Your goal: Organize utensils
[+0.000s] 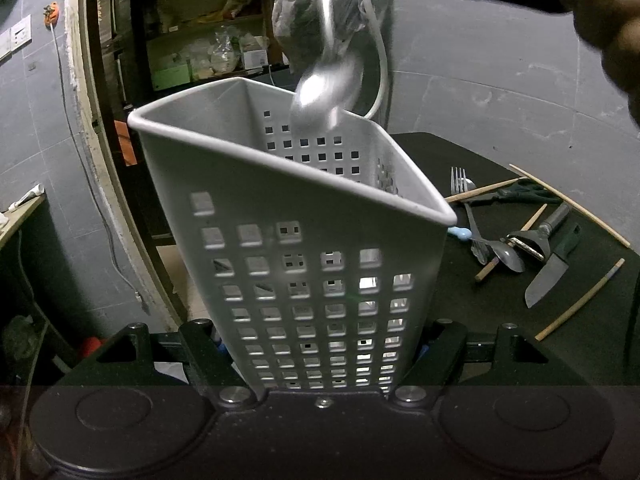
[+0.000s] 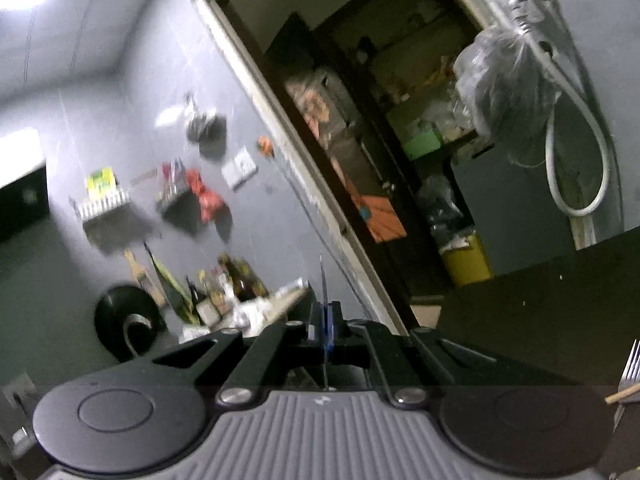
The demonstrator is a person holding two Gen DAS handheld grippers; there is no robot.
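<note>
My left gripper (image 1: pixel 320 344) is shut on a grey triangular perforated utensil holder (image 1: pixel 296 232) and holds it tilted above the black table (image 1: pixel 472 304). A metal spoon (image 1: pixel 324 96), blurred, hangs bowl-down over the holder's open top, held from above by my right gripper at the top edge of the left wrist view. In the right wrist view my right gripper (image 2: pixel 325 320) is shut on the spoon's thin handle (image 2: pixel 322 284), seen edge-on between the pads. To the right on the table lie a fork (image 1: pixel 460 188), a second spoon (image 1: pixel 508 256), a knife (image 1: pixel 550 272) and several chopsticks (image 1: pixel 580 300).
A peeler (image 1: pixel 532 240) lies among the loose utensils. A doorway with cluttered shelves (image 1: pixel 208 40) is behind the holder. A plastic bag (image 1: pixel 304 20) and white hose (image 1: pixel 380 64) hang on the wall. A fork's tines (image 2: pixel 630 368) show at the right edge of the right wrist view.
</note>
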